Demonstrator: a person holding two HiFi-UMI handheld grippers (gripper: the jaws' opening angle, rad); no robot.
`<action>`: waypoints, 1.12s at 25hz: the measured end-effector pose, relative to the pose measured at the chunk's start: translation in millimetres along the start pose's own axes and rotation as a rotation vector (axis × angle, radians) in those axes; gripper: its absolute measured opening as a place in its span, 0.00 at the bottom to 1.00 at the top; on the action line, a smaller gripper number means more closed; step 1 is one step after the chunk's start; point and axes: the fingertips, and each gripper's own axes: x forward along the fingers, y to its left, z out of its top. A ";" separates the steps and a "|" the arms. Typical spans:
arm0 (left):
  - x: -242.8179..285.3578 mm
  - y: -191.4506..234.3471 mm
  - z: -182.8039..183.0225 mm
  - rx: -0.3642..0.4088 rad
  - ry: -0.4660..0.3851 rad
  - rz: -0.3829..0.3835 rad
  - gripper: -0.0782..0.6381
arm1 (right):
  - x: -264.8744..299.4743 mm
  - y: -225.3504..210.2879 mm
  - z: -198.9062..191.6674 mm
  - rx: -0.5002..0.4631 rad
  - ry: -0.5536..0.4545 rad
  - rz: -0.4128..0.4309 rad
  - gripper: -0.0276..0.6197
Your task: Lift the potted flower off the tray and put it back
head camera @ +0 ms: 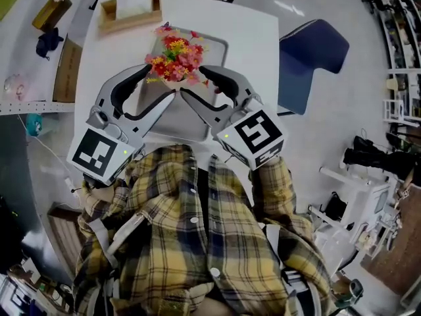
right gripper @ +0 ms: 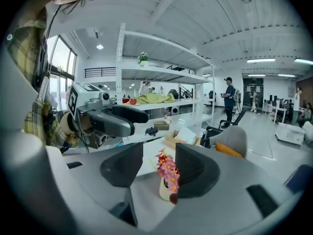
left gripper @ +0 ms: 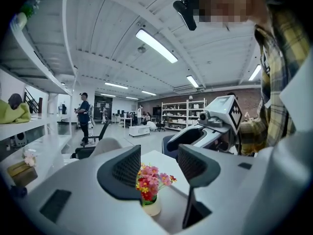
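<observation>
Flower [head camera: 176,56] upright in its pot on tray [head camera: 172,120], upper centre of head view, mid-table [head camera: 253,38]. Left gripper [head camera: 160,81] and right gripper [head camera: 194,81] above tray, jaws partly apart, gripping nothing. Cubes [head camera: 102,151] carry black-white square codes. Bare tabletop right of tray; box [head camera: 129,8] at top edge; chair [head camera: 309,51] right.

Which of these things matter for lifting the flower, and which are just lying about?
Job: potted flower, grey tray under it, left gripper, right gripper, both open.
Lying about: wooden paper holder, blue chair.
</observation>
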 end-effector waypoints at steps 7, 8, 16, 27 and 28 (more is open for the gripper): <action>-5.2 -5.1 -1.3 -0.006 -0.020 0.038 0.32 | 11.2 5.7 8.7 -0.062 -0.036 -0.134 0.15; -5.3 -7.6 -2.5 -0.015 -0.021 0.037 0.31 | 10.4 4.9 9.2 -0.071 -0.040 -0.153 0.11; -5.9 -11.8 -9.1 -0.078 -0.044 0.051 0.17 | 8.0 0.1 9.5 -0.116 -0.048 -0.223 0.04; -2.0 -13.0 -9.4 -0.063 -0.040 0.066 0.12 | 0.4 1.7 7.4 -0.019 -0.078 -0.187 0.04; -1.4 -13.4 -9.1 -0.062 -0.039 0.066 0.12 | -0.3 1.4 8.6 -0.019 -0.083 -0.186 0.04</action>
